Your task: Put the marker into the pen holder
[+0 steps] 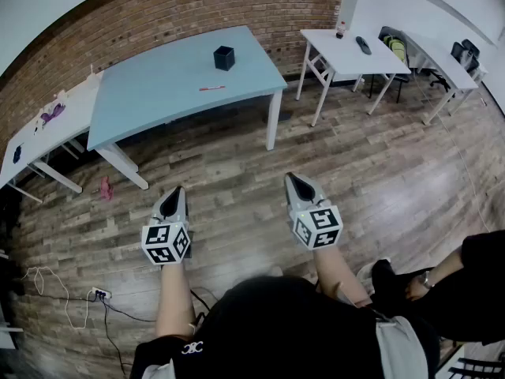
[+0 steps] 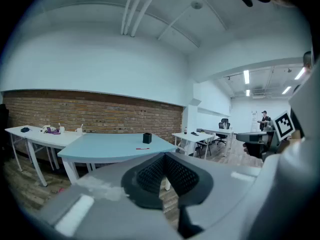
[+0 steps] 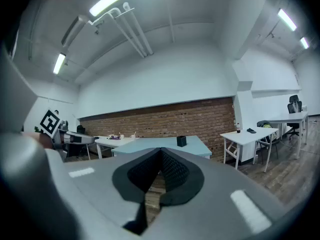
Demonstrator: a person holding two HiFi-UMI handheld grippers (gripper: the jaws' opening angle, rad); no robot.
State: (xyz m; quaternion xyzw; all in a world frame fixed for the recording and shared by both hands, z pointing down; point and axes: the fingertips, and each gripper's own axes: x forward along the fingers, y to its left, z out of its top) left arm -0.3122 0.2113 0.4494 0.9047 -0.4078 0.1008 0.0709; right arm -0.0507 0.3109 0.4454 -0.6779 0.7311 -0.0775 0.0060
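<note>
Lying on blue table point(image 1: 150, 93), marker point(image 1: 211, 88) near pen holder point(image 1: 224, 58)

A light blue bench with white legs point(image 1: 158, 85) stands before a red brick wall point(image 1: 158, 14) on a wooden plank floor point(image 1: 355, 180). To its right, a white bench point(image 1: 347, 60) carries a flat black object point(image 1: 363, 45) and a small bottle point(image 1: 341, 30). A small pink object point(image 1: 105, 188) lies on the floor beside the blue bench's leg.
</note>
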